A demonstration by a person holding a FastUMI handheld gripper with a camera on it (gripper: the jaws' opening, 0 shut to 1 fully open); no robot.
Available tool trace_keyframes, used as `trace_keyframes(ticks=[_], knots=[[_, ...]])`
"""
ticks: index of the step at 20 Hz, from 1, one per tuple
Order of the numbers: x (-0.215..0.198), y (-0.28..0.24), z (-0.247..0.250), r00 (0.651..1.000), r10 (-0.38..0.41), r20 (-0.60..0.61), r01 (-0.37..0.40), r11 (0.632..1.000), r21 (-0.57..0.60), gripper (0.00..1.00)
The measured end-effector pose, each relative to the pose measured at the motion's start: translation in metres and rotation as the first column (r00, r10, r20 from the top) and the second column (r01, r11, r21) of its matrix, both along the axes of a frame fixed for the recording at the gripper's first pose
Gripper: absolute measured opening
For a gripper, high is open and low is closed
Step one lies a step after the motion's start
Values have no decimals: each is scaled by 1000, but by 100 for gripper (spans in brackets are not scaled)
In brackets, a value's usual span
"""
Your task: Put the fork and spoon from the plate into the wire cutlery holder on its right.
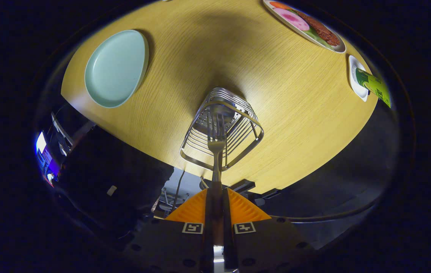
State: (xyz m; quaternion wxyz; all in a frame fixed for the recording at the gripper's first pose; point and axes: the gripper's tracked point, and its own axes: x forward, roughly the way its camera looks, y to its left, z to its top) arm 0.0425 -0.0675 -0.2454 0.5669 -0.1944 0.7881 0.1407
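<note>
Straight ahead of your gripper [217, 197], clamped on the steel fork's [216, 146] handle, tines point into the silver wire cutlery holder [221, 127]

Round light-wood table [276, 113], shadowed at centre, dark floor [352, 182] beyond.

fork [217, 146] over wire holder [223, 129], plate [116, 68] left

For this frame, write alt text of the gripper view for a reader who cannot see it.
The gripper is shut on a fork, holding it tines-down over the open top of the wire cutlery holder on a round wooden table. An empty pale green plate lies beyond the holder.
</note>
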Motion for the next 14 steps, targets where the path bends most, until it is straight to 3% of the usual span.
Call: trace_keyframes(ticks=[7,10,11,13,14], knots=[[11,0,-1,996,-18,87,12,998,58,22],[17,-2,2,980,-23,199,-1,993,118,44],[18,0,6,969,-42,244,5,988,151,46],[20,3,13,936,-89,341,15,976,215,53],[21,5,17,913,-125,389,24,967,253,64]])
